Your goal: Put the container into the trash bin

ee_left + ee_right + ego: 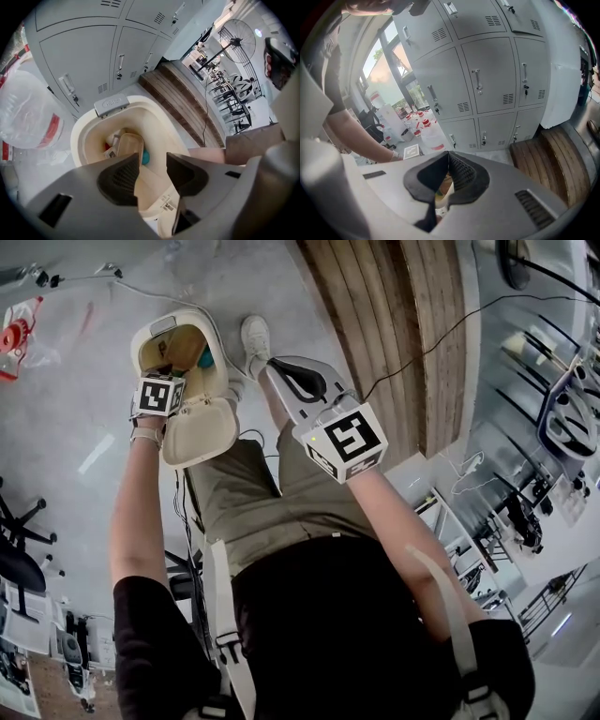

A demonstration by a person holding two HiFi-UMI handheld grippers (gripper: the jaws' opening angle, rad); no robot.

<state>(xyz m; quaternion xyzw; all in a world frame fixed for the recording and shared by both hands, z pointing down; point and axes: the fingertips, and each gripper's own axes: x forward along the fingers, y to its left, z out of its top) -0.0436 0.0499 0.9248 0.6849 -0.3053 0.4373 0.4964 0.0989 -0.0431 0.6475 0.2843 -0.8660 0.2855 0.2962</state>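
A cream trash bin (150,334) stands open on the floor, its lid (202,432) hanging toward me. In the left gripper view a beige container (129,145) lies inside the bin (82,131) among other rubbish, with something teal beside it. My left gripper (152,176) hovers above the bin opening, jaws open and nothing between them; in the head view the left gripper (173,367) sits over the bin's near edge. To the right of the bin my right gripper (277,364) is shut and holds nothing, and its pads meet in the right gripper view (449,157).
Grey lockers (93,51) stand behind the bin. A wooden platform (394,324) runs to the right, with a black cable (450,334) across it. A clear plastic bag of bottles (28,112) lies left of the bin. My shoe (255,338) is beside it.
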